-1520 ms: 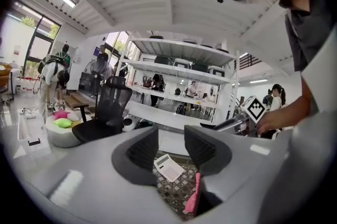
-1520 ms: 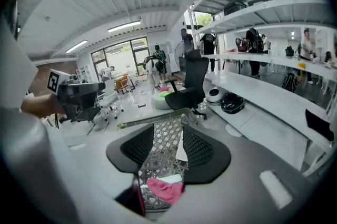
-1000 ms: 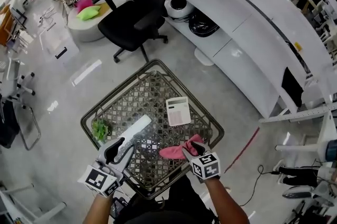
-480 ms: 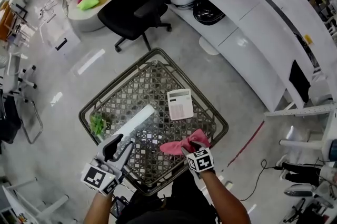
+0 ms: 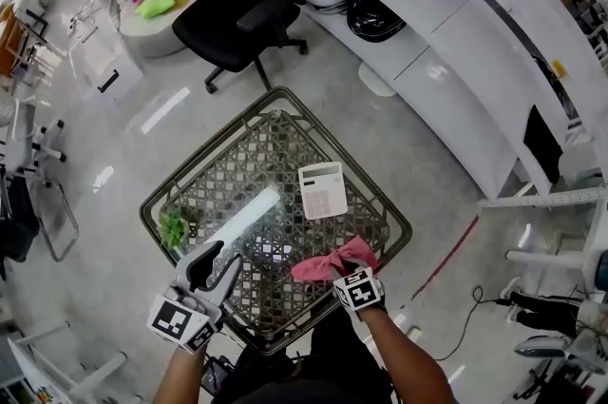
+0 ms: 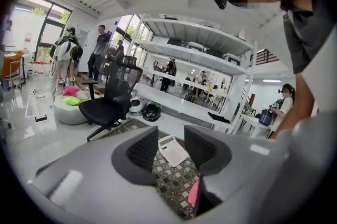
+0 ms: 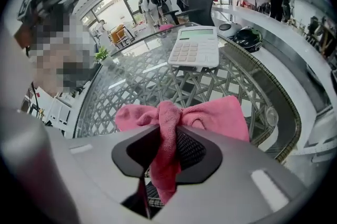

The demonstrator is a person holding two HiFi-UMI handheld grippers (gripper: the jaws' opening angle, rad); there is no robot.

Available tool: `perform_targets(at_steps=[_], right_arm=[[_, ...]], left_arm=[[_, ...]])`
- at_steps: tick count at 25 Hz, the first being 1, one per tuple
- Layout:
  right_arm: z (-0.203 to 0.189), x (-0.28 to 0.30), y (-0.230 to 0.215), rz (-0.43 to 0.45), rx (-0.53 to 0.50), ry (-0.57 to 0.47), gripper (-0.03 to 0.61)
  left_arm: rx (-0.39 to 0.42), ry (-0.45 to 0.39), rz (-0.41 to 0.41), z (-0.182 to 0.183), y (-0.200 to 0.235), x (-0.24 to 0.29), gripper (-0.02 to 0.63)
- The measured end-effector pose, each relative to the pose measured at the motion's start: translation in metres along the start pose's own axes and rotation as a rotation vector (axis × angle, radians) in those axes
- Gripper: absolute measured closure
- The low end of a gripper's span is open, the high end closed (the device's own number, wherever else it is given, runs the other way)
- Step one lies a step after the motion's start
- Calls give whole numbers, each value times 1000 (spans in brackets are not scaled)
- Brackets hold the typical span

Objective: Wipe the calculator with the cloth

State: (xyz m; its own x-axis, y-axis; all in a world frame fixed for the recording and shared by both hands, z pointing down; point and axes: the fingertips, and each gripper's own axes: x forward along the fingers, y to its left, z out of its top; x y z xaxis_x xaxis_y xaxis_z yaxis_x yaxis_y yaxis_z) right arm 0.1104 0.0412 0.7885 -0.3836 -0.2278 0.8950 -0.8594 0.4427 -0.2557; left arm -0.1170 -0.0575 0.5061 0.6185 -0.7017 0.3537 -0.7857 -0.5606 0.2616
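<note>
Calculator [image 5: 322, 190] lies flat on the worktop [image 5: 218, 179], right of centre, apart from the pink cloth [image 5: 328, 263] at the near edge. Right gripper [image 7: 167, 138] is pitched steeply down; its jaws have just been closing and pinch a bunched cloth fold. Left gripper [image 5: 217, 261] is held near level, jaws apart, nothing between them.

The cloth [image 5: 328, 264] is pink terry-like fabric, matt and nappy, gathered into soft folds. The calculator [image 5: 323, 189] looks like smooth white plastic with a faint sheen, and its keys look the same. The surface [image 5: 249, 214] is glossy clear glass that throws bright reflections, laid over a woven lattice of dull grey-brown wicker with a darker rim. The left gripper [image 6: 171, 146] has a matt grey plastic shell, with black cross-hatched pads [image 6: 143, 150] on its jaws. The floor [image 5: 380, 136] is polished and shiny.
</note>
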Motion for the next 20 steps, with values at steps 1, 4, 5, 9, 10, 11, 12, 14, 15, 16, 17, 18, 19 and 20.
perform_targets(at_steps=[1, 4, 5, 9, 10, 11, 12, 14, 15, 16, 17, 18, 19, 20], right_arm=[[2, -2, -1, 3, 5, -7, 496], [13, -9, -4, 3, 4, -49, 506], [18, -12, -6, 0, 8, -71, 506], [49, -32, -17, -18, 40, -174, 508], [58, -37, -20, -24, 47, -202, 508], [68, -43, -24, -30, 55, -230, 508], [78, -48, -27, -35, 62, -257, 508], [97, -58, -34, -46, 76, -308, 508], [106, -63, -37, -51, 82, -331, 508], [116, -67, -41, -57, 87, -355, 508], [125, -71, -44, -64, 89, -377, 508], [133, -74, -47, -70, 90, -398, 508], [141, -76, -51, -76, 91, -418, 508], [149, -78, -54, -82, 93, -434, 508]], left_arm=[[0, 1, 0, 0, 0, 1, 419], [-5, 2, 2, -1, 1, 3, 419], [-6, 3, 3, 0, 2, 3, 419], [-7, 3, 5, 1, 2, 6, 418], [-8, 3, 6, 2, 2, 7, 419], [-8, 2, 7, 2, 3, 7, 419], [-8, 0, 8, 3, 3, 8, 419], [-8, -3, 10, 4, 4, 8, 419], [-9, -4, 11, 5, 5, 9, 418], [-9, -5, 13, 6, 6, 9, 418], [-9, -5, 15, 6, 7, 9, 419], [-9, -5, 17, 6, 7, 9, 419], [-10, -4, 19, 6, 8, 9, 418], [-10, -3, 21, 6, 8, 9, 419]])
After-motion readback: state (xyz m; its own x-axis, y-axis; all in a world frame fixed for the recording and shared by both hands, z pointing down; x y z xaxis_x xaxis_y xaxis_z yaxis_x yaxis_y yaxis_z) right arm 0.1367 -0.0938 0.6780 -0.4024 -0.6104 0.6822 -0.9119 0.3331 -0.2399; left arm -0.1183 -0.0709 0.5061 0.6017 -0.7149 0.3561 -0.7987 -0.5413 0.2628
